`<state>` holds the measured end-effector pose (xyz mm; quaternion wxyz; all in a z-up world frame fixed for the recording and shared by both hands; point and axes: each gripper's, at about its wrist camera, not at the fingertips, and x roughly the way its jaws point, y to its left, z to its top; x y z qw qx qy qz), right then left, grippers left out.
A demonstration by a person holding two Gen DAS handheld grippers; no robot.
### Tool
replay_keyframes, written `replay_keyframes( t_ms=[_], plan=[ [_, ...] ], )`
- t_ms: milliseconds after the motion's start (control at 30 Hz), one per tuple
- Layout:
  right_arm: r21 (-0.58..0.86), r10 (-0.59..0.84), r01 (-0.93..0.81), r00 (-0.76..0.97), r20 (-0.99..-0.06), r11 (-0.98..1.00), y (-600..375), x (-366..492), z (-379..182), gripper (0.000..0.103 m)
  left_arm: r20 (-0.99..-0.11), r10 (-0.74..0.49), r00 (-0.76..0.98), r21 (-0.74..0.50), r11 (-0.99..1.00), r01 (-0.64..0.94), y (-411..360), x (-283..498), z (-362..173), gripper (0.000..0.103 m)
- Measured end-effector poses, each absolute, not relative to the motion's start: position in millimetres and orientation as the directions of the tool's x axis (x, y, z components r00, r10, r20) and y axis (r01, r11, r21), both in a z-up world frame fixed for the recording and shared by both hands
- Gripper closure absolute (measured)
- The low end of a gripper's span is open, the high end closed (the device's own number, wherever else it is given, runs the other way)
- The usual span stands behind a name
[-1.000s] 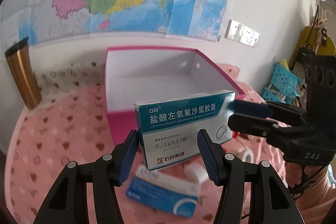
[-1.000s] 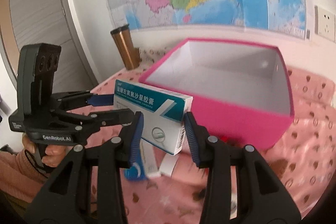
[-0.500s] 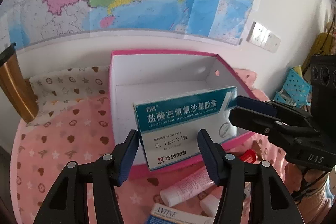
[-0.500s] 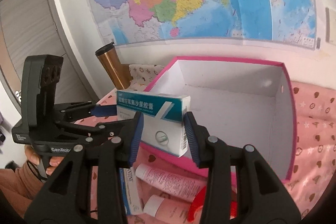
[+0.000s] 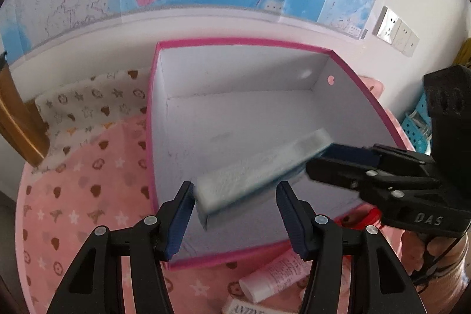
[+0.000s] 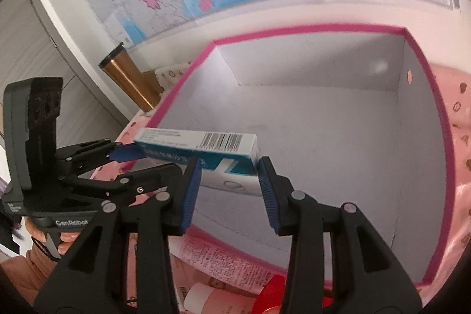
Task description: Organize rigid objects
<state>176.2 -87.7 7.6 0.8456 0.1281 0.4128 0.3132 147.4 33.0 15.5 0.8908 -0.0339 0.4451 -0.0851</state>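
Note:
A white and teal medicine box (image 5: 259, 169) hangs tilted over the inside of the pink storage box (image 5: 235, 44), blurred by motion. It also shows in the right wrist view (image 6: 200, 150), barcode side up. My left gripper (image 5: 235, 214) holds one end of it between its blue pads; my right gripper (image 6: 229, 190) holds the other end. In the left wrist view the right gripper's fingers (image 5: 353, 167) meet the box's far end. The pink storage box (image 6: 309, 30) has a bare white inside.
A pink tube (image 5: 273, 278) and another carton (image 5: 250, 309) lie on the pink patterned cloth (image 5: 73, 196) in front of the storage box. A red object (image 6: 270, 296) lies near them. A bronze tumbler (image 6: 129, 81) stands at the back left. A map covers the wall.
Both grippers have carried the medicine box forward and over the pink storage box. The box has tipped from upright, label facing me, to lying tilted and flat.

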Motion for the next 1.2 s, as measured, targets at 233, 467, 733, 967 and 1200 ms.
replay_keyframes(
  t_ms=[233, 467, 733, 967, 1200],
  plan=[
    [0.433, 0.6, -0.423, 0.459, -0.656, 0.796, -75.0, 182.7, 0.4, 0.06, -0.771, -0.127, 0.624, -0.081, 0.992, 0.101, 31.6, 148.3, 15.4, 0.045],
    [0.424, 0.582, -0.403, 0.475, -0.661, 0.811, -95.9, 175.7, -0.4, 0.06, -0.732, -0.121, 0.67, -0.057, 0.991, 0.117, 31.3, 134.4, 19.1, 0.045],
    [0.392, 0.588, -0.441, 0.541, -0.602, 0.807, -120.9, 135.8, 14.6, 0.057, -0.624, -0.164, 0.764, -0.084, 0.986, 0.143, 32.9, 96.7, 38.2, 0.035],
    [0.357, 0.548, -0.416, 0.623, -0.559, 0.837, -164.5, 91.1, 24.5, 0.052, -0.565, -0.253, 0.786, -0.106, 0.966, 0.235, 10.6, 58.3, 43.0, 0.029],
    [0.354, 0.476, -0.319, 0.618, -0.625, 0.879, -200.9, 68.7, -2.9, 0.052, -0.624, -0.373, 0.687, -0.174, 0.923, 0.343, -27.2, 51.1, 12.5, 0.029]
  ],
)
